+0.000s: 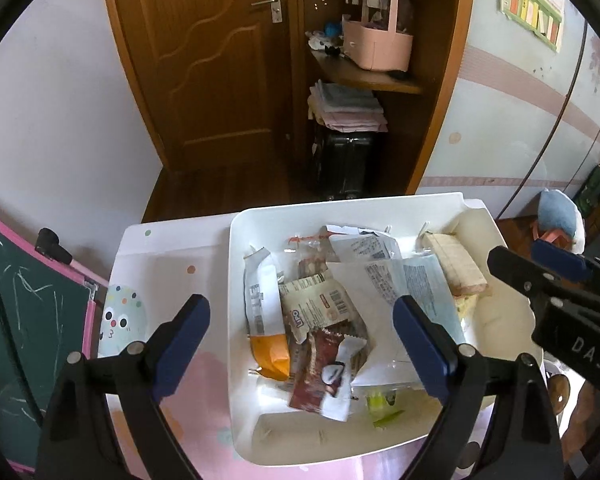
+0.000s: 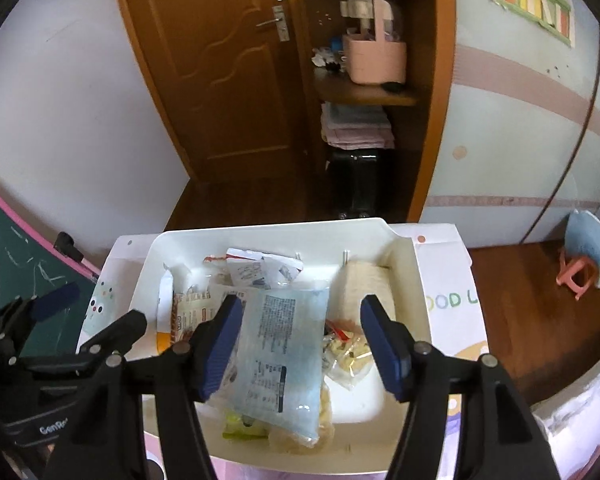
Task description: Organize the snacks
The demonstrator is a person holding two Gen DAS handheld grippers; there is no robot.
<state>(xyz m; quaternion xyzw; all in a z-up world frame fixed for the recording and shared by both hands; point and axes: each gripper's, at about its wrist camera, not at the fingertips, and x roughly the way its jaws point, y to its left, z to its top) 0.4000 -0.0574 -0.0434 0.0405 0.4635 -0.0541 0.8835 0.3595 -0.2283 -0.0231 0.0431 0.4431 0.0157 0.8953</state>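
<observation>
A: Where are the snacks?

B: Piled in the white tray (image 1: 236,280) on the desk (image 1: 160,256). A pale blue packet (image 2: 280,352) lies on top, printed side up; left of it sit a brown wrapper (image 1: 324,368) and an orange-ended packet (image 1: 266,320). A long beige bar (image 1: 456,264) lies along the tray's right side.

A: And the left tool (image 1: 300,340)?

B: Spread wide above the tray, nothing between its fingers.

A: The right tool (image 2: 300,344)?

B: Also spread apart, hanging over the blue packet. I cannot tell whether it touches the packet. It holds nothing.

A: Anything behind?

B: A wooden door (image 2: 220,72) and a pink basket (image 2: 376,60) on a shelf.
</observation>
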